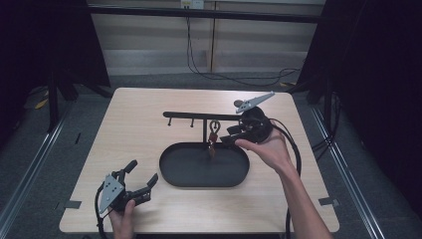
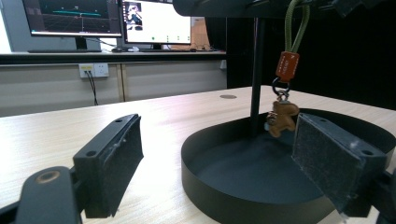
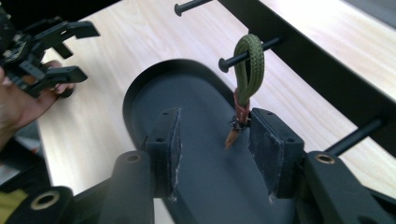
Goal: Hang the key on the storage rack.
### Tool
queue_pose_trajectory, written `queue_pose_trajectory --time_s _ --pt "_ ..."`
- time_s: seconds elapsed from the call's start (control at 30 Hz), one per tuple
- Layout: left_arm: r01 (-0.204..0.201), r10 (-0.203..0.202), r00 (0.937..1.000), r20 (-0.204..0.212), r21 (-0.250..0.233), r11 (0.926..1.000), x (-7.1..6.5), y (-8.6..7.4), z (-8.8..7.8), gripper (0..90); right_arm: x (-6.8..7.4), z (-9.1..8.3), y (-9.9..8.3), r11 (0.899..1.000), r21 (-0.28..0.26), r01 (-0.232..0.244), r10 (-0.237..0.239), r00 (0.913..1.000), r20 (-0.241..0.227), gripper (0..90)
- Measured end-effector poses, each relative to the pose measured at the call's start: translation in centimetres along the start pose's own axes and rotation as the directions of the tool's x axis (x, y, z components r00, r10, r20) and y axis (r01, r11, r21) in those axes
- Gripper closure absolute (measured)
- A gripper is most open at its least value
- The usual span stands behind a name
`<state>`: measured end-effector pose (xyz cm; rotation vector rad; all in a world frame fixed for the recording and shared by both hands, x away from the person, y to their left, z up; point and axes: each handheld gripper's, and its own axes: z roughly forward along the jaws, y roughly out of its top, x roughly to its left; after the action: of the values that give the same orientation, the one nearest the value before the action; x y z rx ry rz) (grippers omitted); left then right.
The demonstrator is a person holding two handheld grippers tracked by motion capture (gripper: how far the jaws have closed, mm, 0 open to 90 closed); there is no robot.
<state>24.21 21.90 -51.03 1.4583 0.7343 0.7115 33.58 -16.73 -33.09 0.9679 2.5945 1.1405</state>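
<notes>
The right hand-held gripper (image 3: 212, 140) is hovering with its jaws parted and empty, the keychain (image 3: 243, 93) hanging just ahead of them, nearer the right jaw, its green loop over a peg (image 3: 247, 53) of the black rack (image 1: 199, 116) above the oval tray (image 1: 171, 177). If a grasp is intended, the person is probably best centring the jaws on the strap below the loop before closing. The left hand-held gripper (image 1: 137, 181) is waiting wide open and empty, low over the surface (image 1: 134, 124), the tray just ahead of it.
</notes>
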Motion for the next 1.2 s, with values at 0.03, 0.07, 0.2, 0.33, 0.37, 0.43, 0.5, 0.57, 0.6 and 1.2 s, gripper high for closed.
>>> queue_pose_trajectory --time_s 0.03,0.07,0.2,0.33,0.37,0.43,0.5,0.57,0.6,1.2 --pt "0.000 0.000 1.0000 0.000 0.000 1.0000 0.0 0.0 0.0 15.8 0.1 0.1 -0.4 1.000 -0.021 0.003 -0.003 1.0000 0.008 54.1" --pt "0.000 0.000 1.0000 0.000 0.001 1.0000 0.0 0.0 0.0 15.8 0.2 0.3 -0.7 0.999 -0.031 0.005 -0.005 1.0000 0.005 54.1" --pt "-0.003 0.003 1.0000 -0.001 0.003 1.0000 0.0 0.0 0.0 15.8 0.6 0.7 -2.1 0.996 -0.086 0.006 -0.005 0.9999 0.011 53.8" --pt "-0.001 0.001 1.0000 -0.002 0.001 1.0000 0.0 0.0 0.0 15.8 1.0 1.1 -3.6 0.991 -0.131 0.016 -0.012 0.9995 0.027 53.1" --pt "0.000 0.000 1.0000 -0.002 0.000 1.0000 0.0 0.0 0.0 15.8 1.1 1.1 -4.0 0.989 -0.146 0.013 -0.009 0.9996 0.027 52.7" --pt "0.000 0.000 1.0000 -0.002 0.000 1.0000 0.0 0.0 0.0 15.8 1.3 1.1 -4.8 0.985 -0.172 0.014 -0.007 0.9992 0.039 51.5" --pt "-0.005 0.005 1.0000 -0.001 0.003 1.0000 0.0 0.0 0.0 15.8 1.4 1.2 -5.8 0.980 -0.200 0.001 0.008 0.9989 0.046 49.1" --pt "-0.006 0.006 1.0000 -0.001 0.004 1.0000 0.0 0.0 0.0 15.8 1.4 1.3 -6.6 0.977 -0.214 0.002 0.010 0.9986 0.051 47.9" --pt "-0.003 0.003 1.0000 -0.001 0.003 1.0000 0.0 0.0 0.0 15.8 1.5 1.3 -7.1 0.975 -0.222 0.001 0.011 0.9986 0.053 47.5" --pt "-0.006 0.006 1.0000 -0.001 0.004 1.0000 0.0 0.0 0.0 15.8 2.0 2.6 -16.3 0.895 -0.424 -0.141 0.183 0.9812 0.061 16.6"
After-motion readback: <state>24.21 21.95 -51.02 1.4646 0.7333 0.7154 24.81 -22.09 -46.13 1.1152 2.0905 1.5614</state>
